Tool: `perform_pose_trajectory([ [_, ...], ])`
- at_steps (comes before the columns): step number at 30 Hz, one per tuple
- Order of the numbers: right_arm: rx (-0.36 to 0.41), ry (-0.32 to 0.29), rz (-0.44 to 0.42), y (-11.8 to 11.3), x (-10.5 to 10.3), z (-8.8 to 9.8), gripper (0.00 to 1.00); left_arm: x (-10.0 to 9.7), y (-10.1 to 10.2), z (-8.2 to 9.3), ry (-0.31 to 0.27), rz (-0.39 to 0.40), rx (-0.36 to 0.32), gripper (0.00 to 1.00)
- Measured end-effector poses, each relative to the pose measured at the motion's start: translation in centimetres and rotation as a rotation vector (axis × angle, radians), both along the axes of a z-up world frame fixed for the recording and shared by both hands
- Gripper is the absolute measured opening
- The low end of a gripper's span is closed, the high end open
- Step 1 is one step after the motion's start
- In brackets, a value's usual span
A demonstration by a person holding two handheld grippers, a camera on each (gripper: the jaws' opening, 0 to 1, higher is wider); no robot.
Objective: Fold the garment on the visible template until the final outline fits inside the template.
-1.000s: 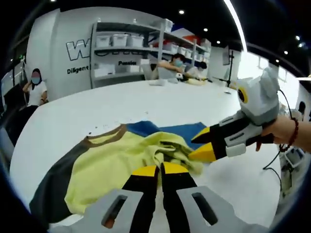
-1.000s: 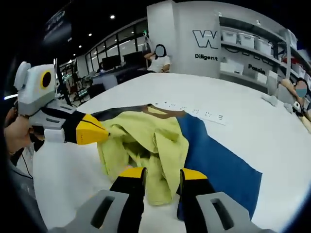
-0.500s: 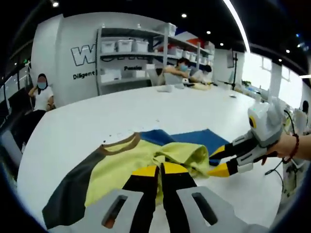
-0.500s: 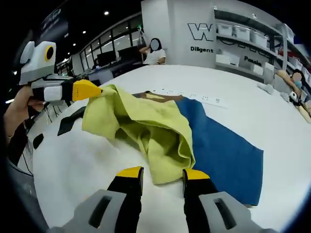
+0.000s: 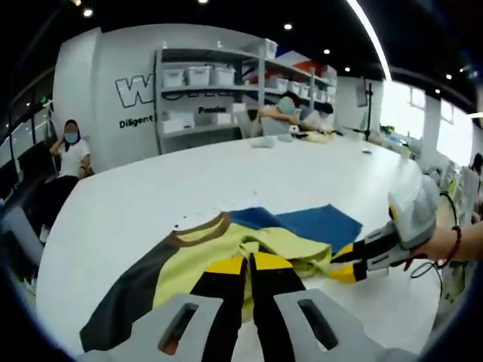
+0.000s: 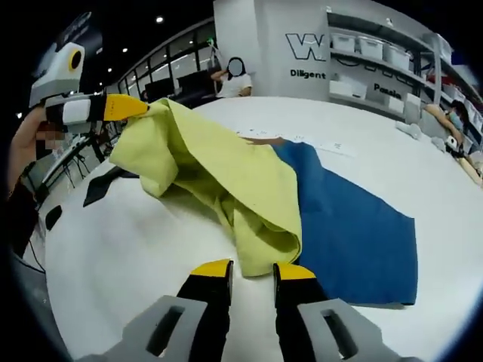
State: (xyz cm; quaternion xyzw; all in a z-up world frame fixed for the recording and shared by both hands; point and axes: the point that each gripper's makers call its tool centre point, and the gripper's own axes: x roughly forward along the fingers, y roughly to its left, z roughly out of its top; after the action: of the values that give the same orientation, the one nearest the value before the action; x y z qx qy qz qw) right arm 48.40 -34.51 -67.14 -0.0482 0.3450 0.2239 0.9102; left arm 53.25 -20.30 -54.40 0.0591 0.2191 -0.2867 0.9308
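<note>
A yellow-green garment (image 5: pixel 189 260) with a brown collar and a dark grey sleeve lies partly on the blue template (image 5: pixel 317 224) on the white table. My left gripper (image 5: pixel 250 262) is shut on a bunched part of the cloth. In the right gripper view that left gripper (image 6: pixel 132 107) holds a corner of the garment (image 6: pixel 226 173) up in the air at upper left, above the template (image 6: pixel 355 226). My right gripper (image 6: pixel 253 270) has its jaws a narrow gap apart, with the garment's hanging fold reaching down between the tips. In the left gripper view the right gripper (image 5: pixel 343 264) sits at the garment's right edge.
The white table (image 5: pixel 151 188) is wide, with a row of small dark marks beyond the collar. The grey sleeve (image 6: pixel 106 185) lies flat at the left. Shelves with white bins (image 5: pixel 196 75) and several seated people are far behind. A hand with a bracelet (image 5: pixel 453 245) holds the right gripper.
The left gripper has lifted its corner of the garment higher off the table. The right gripper's jaws have narrowed and the hanging fold now reaches between their tips.
</note>
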Motion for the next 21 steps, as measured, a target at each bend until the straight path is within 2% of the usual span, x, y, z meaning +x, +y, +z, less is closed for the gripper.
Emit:
perform_pose_trajectory([
  [5,-0.051,-0.007,0.039,0.2,0.1,-0.6,0.00,0.0,0.5,0.2,-0.003,0.004,0.006,0.01],
  [10,-0.106,-0.030,0.078,0.0,-0.1,-0.2,0.00,-0.2,0.9,0.4,0.001,0.009,0.001,0.01],
  [11,-0.137,-0.050,0.104,0.0,-0.2,0.2,0.00,-0.3,1.0,0.6,-0.002,0.009,0.001,0.01],
  [21,-0.182,-0.129,0.154,-0.5,-2.4,3.6,0.00,-1.3,2.4,2.7,-0.029,0.024,-0.016,0.01],
])
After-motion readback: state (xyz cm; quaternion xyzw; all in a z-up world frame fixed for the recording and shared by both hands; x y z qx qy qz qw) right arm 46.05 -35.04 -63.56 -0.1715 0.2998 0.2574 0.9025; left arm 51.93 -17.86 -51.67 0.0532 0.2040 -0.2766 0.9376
